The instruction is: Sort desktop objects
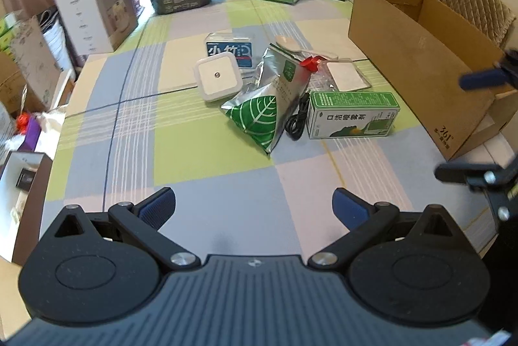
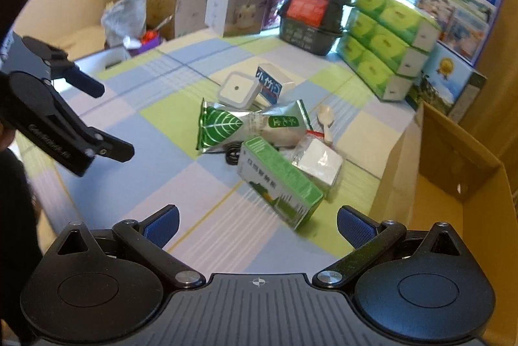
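Desktop objects, one cluster, lying on the checked surface ahead of both my tools and touching neither.

Left tool: fingers spread wide, nothing between them, held over bare cloth with the cluster ahead and slightly to the right. Right tool: fingers likewise spread, empty, with the nearest item just beyond its tips.

Items, near to far:
1. Green-and-white carton, lying flat. In the right wrist view its long axis runs diagonally, near end toward my right finger; in the left wrist view it lies crosswise.
2. Black coiled cable, tucked between the carton and the foil pouch.
3. Foil pouch with a green leaf print, on its side, leaf end nearest my left tool, long axis running away and to the right.
4. Clear packet holding a white square, tied with a red twist, touching the carton's far side.
5. White square night light, resting against the pouch.
6. Blue-and-white box, behind the night light.
7. Pale plastic spoon, bowl to the left in the left wrist view.

Open cardboard box, standing to the right of the cluster.
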`<action>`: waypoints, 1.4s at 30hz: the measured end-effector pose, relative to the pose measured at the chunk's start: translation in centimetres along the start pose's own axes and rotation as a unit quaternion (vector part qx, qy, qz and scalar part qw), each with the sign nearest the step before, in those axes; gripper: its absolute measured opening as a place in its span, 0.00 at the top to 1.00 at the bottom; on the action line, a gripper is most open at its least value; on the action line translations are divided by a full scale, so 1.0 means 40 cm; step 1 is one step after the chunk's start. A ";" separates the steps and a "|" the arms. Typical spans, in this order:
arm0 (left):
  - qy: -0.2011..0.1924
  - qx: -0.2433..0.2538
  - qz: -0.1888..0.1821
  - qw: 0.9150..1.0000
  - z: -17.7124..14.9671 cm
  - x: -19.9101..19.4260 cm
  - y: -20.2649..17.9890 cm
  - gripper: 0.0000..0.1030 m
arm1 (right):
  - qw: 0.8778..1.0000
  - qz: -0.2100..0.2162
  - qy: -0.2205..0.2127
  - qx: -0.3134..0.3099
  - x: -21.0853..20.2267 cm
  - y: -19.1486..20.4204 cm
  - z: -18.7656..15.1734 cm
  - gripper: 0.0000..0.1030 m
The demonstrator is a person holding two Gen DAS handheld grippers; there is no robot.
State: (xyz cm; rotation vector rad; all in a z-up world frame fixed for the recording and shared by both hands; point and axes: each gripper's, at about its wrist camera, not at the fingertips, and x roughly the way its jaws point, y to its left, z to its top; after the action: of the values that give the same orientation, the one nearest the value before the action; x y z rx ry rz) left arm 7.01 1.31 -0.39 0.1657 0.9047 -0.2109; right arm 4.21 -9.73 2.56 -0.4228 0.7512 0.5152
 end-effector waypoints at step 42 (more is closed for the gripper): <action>-0.004 0.190 -0.107 0.976 0.172 0.350 -0.138 0.55 | 0.976 -0.038 0.158 0.145 0.212 -0.117 -0.007 0.73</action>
State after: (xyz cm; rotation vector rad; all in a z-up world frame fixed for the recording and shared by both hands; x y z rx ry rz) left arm 19.26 -7.15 -7.62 0.4228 0.8678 -0.5857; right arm 12.00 -11.17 -2.98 -0.2612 1.0969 0.2619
